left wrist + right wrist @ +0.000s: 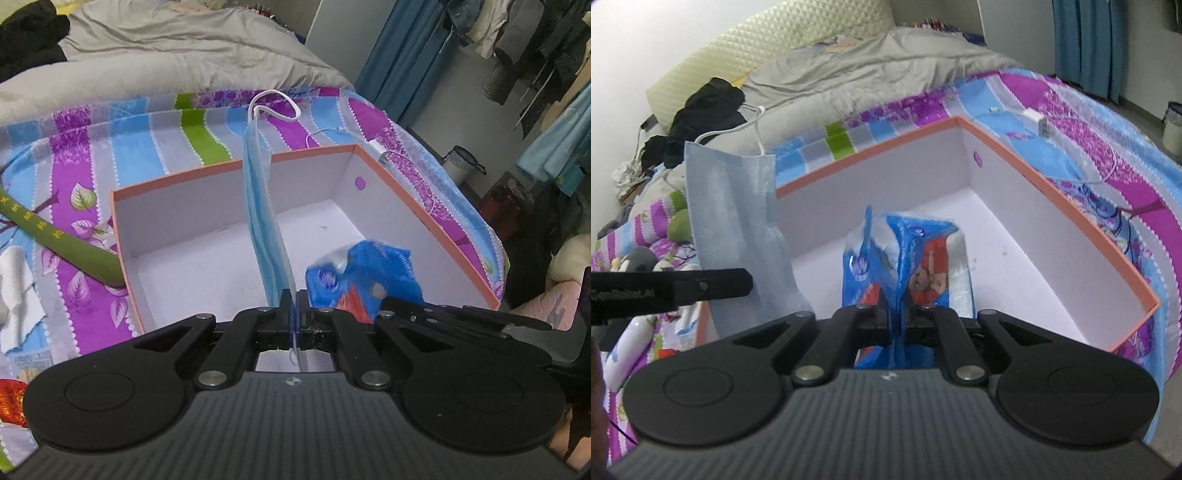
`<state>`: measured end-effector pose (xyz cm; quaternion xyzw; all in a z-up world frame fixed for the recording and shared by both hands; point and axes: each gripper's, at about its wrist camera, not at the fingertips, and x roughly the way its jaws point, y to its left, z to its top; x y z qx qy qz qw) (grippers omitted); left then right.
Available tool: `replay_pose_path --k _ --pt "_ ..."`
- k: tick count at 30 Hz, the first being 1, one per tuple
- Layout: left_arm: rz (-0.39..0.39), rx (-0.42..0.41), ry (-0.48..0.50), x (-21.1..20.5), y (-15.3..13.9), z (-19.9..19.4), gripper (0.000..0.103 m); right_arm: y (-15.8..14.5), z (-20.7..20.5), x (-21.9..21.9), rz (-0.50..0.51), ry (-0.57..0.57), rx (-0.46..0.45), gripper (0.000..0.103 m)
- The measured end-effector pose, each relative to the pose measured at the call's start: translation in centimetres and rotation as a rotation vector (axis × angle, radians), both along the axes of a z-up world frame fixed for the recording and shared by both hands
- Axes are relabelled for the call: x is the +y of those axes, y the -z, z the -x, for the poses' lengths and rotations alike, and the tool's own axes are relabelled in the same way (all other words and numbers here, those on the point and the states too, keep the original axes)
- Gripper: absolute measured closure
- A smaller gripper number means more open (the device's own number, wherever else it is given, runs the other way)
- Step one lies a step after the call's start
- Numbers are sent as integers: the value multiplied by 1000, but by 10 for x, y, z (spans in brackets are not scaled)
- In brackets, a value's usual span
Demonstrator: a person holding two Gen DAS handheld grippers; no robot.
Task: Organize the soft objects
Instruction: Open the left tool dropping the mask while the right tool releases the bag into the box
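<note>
Bedroom setup, bed covered in a striped purple, blue and green sheet (pixel 74 155) with a grey duvet (pixel 166 48) bunched up behind it; the landmark for everything is the open box (pixel 236 166) with the orange rim and white inside, sitting on the sheet; it looks empty so far.

Left gripper (pixel 290 301) has its jaws pinched right down on one end of a pale blue face mask (pixel 264 206); the mask sticks out ahead of the gripper over the box, ear loop (pixel 273 105) at its far end; holding it by the edge like that makes sense, since it's floppy and this keeps it in one strip above the box interior.

Right gripper (pixel 892 312) is squeezed nearly shut on a blue printed plastic pack (pixel 908 258), probably tissues or wipes; it's crinkled where the jaws bite; the pack hovers over the box's near right part, close to the floor but I can't tell if it touches.

Both soft things are carried side by side, mask just left of the pack, so my guess is they're both getting dropped into the box; nothing's let go yet.

Outside the box: a green padded tube (pixel 62 240) lies against its left wall, a white cloth (pixel 18 288) further left, and a white charger with cable (pixel 1036 120) beyond its far right corner; those probably still need sorting.
</note>
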<state>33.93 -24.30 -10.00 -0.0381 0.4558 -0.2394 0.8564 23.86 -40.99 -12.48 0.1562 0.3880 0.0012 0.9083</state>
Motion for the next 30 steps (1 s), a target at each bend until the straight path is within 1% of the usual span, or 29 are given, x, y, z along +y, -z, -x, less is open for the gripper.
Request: replay_pose_path --k 2,4,5,6,7,8,9,19,30 --pt "-5 10 5 -1 4 -1 101 5 -3 -3 -6 9 14 93" --pt "-17 13 11 -4 6 -3 99 9 -6 -4 -5 9 34 91" --pt "-28 18 4 -4 7 -4 96 10 -6 -4 -4 5 44 86" --pt "-29 22 1 -4 8 -5 88 11 -7 -3 -1 4 53 80" --pt "-26 22 -2 -3 8 -4 75 12 -8 -3 2 9 58 67" --pt "-25 19 -4 -3 7 -2 68 13 -8 -3 5 14 61 59" --pt "-24 9 -5 -2 6 -1 61 12 -7 -3 5 19 59 58" --pt "-27 -51 -9 6 -17 22 61 0 7 -2 -7 13 23 59" --pt "-1 -112 -39 27 -50 67 61 -29 39 8 -8 -7 -44 59"
